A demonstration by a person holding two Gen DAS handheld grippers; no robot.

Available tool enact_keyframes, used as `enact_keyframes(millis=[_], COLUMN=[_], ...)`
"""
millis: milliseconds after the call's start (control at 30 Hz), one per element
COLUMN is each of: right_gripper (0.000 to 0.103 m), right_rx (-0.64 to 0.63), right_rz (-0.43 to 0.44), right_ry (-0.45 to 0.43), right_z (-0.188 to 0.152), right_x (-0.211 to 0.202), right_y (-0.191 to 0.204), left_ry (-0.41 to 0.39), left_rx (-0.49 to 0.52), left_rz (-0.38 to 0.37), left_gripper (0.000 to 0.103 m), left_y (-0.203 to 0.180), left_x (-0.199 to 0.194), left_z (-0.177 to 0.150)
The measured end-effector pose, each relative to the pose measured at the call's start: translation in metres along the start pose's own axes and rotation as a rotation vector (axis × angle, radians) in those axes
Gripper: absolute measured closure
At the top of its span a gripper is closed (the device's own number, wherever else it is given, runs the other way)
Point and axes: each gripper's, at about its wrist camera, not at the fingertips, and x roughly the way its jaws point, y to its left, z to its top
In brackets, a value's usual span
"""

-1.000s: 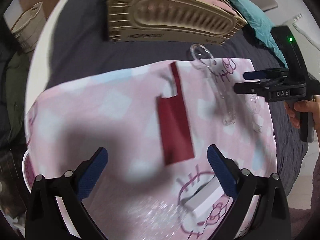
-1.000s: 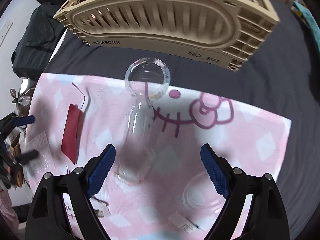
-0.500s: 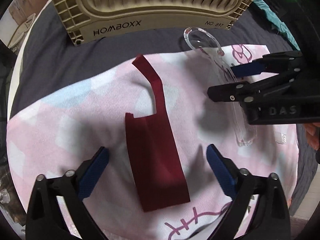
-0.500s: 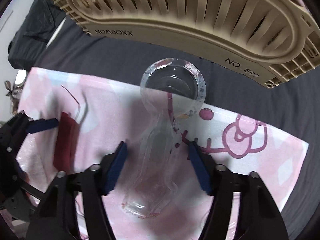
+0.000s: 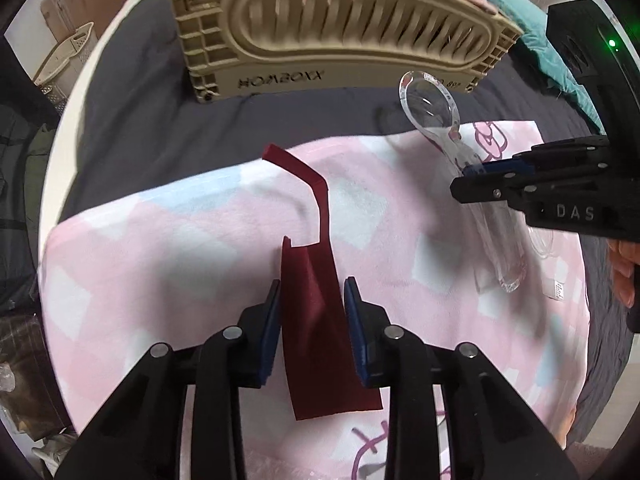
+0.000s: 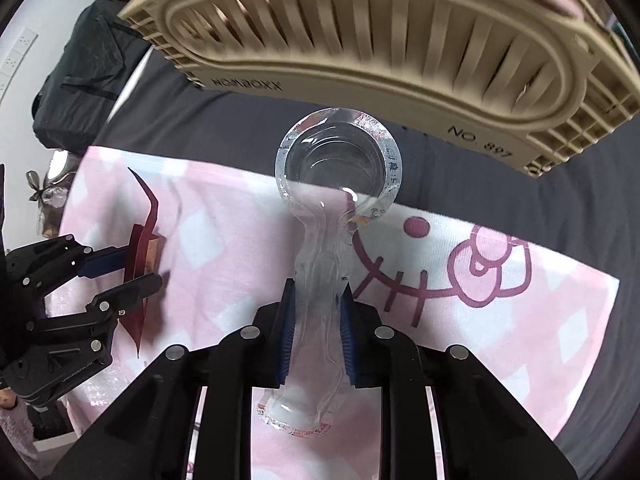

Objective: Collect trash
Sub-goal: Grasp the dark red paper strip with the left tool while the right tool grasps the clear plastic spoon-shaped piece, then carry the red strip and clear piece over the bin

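Note:
A dark red torn wrapper [image 5: 316, 308] lies on a pink patterned blanket [image 5: 180, 248]. My left gripper [image 5: 312, 296] is shut on the wrapper's sides; it also shows in the right wrist view [image 6: 132, 272] with the wrapper [image 6: 140, 248] between its fingers. A clear plastic blister package [image 6: 320, 240] with a round cup end lies on the blanket. My right gripper [image 6: 317, 300] is shut on its narrow middle. In the left wrist view the package [image 5: 432, 108] runs under my right gripper [image 5: 472, 180].
A beige slatted plastic basket [image 5: 340, 28] stands on the dark grey bed behind the blanket, also in the right wrist view [image 6: 380, 28]. A small white label [image 5: 558, 290] lies near the blanket's right edge. Dark clothing [image 6: 80, 68] lies at far left.
Both grippers moved forward and down and closed. The left one went from open to shut on the red wrapper. The right one closed from wide to shut on the clear package.

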Motion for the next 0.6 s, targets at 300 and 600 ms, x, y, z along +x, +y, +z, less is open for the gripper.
enact_keyframes(millis=[300, 600], right_gripper=[0.084, 0.084], right_rx=[-0.055, -0.202], right_rz=[0.049, 0.175], right_ry=[-0.052, -0.067], right_z=[0.017, 0.046], right_x=[-0.038, -0.053], right_y=[0.04, 0.15], left_ry=[-0.092, -0.164], left_rx=[-0.053, -0.18], left_rz=[0.022, 0.125], left_gripper=[0.073, 0.073], left_y=[0.053, 0.157], left_x=[-0.068, -0.132], left_z=[-0.018, -0.075])
